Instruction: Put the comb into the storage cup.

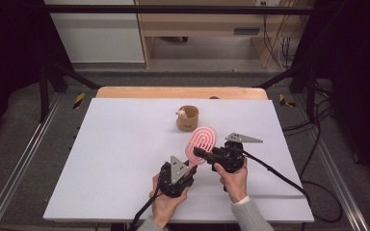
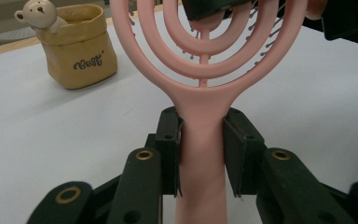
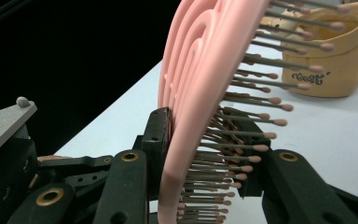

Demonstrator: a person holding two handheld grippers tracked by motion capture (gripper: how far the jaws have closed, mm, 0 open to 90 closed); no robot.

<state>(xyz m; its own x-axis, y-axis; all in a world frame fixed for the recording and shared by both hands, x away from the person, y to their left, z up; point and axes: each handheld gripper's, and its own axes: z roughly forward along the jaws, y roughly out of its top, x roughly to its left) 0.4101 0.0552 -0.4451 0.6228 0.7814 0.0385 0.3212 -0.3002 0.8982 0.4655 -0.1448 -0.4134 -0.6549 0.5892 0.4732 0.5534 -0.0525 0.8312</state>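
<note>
A pink vented hairbrush (image 1: 201, 142) is held above the white table top (image 1: 125, 159), right of centre. My left gripper (image 1: 189, 169) is shut on its handle (image 2: 204, 154), one black pad on each side. My right gripper (image 1: 200, 154) comes in from the right and is shut on the oval head (image 3: 200, 70). One of its pads lies against the smooth back and the other presses into the bristles (image 3: 261, 121). In the left gripper view the right gripper's jaw tip (image 2: 209, 9) sits on the head's rings.
A tan pouch (image 1: 188, 118) marked "Best" stands just behind the brush, with a small bear figure (image 1: 181, 114) at its rim. Cables (image 1: 279, 175) trail off the right side of the table. A wooden bench and dark frame posts stand beyond the far edge.
</note>
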